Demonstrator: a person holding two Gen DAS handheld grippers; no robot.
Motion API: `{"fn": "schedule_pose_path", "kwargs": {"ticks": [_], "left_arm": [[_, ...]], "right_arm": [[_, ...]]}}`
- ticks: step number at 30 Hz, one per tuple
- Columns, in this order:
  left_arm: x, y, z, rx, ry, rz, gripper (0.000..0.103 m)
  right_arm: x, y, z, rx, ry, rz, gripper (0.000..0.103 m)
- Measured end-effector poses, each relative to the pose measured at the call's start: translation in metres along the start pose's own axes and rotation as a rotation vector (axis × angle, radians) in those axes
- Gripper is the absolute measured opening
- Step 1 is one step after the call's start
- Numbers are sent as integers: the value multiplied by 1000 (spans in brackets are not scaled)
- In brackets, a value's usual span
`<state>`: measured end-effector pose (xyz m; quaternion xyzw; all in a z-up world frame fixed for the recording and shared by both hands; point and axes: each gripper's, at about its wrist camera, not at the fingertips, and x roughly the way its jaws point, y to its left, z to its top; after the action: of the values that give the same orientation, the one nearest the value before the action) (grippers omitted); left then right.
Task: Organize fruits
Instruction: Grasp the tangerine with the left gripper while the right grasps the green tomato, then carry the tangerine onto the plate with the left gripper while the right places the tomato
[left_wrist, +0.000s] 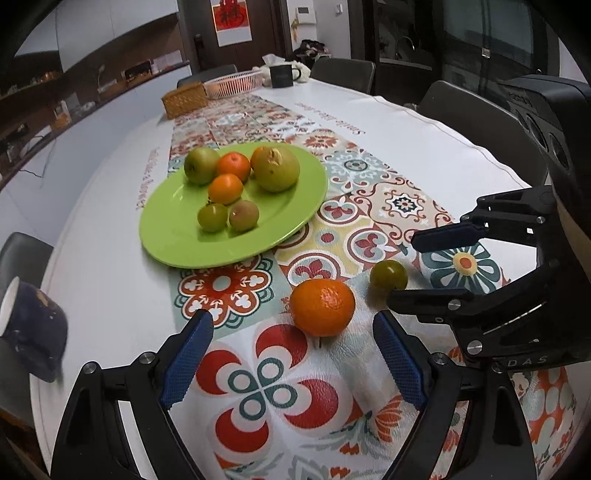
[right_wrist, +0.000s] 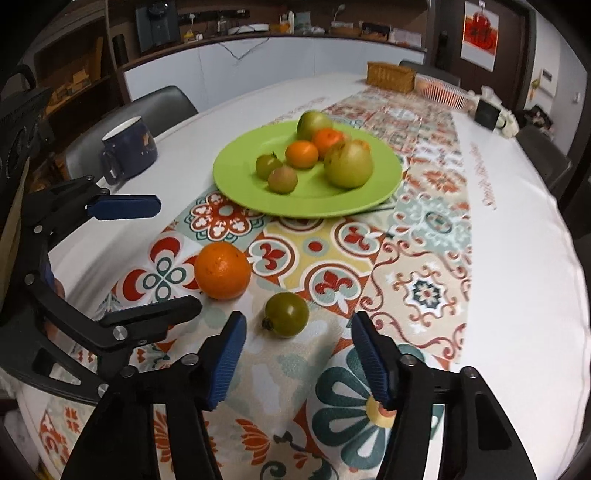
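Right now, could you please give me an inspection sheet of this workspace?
Surface: table under a white cloth with a patterned tile runner.
Job's things: green plate holding six fruits; orange and green tomato lie loose on the runner, apart, in front of the plate.
Clutter: blue mug beside the plate; wicker box, white basket and dark cup at the far end.
Grippers: left claw open, facing the orange; right claw open, facing the tomato; neither touches fruit.
Cables: one hanging down the counter front.
Surroundings: chairs, counter, red picture.
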<state>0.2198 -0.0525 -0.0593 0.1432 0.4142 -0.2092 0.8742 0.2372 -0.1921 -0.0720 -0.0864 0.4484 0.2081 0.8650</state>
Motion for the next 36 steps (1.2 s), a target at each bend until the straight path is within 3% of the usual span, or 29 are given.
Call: {"fn": "schedule_pose_path", "kwargs": {"ticks": [9,13,16,36], "left_arm": [[16,2,4,-33,24,-42,75],[22,2,4,-62,47,-83,55],[21,2,5,-85,52,-109,41],[-36,-7,-9,-188,3,-25,41]], "right_arm": [[13,-6,2,18,20,53,38],[15,-8,3,39,17,68,30],[15,-9,1,56,11,70,29],[-36,5,-13,135,-103,47,29]]}}
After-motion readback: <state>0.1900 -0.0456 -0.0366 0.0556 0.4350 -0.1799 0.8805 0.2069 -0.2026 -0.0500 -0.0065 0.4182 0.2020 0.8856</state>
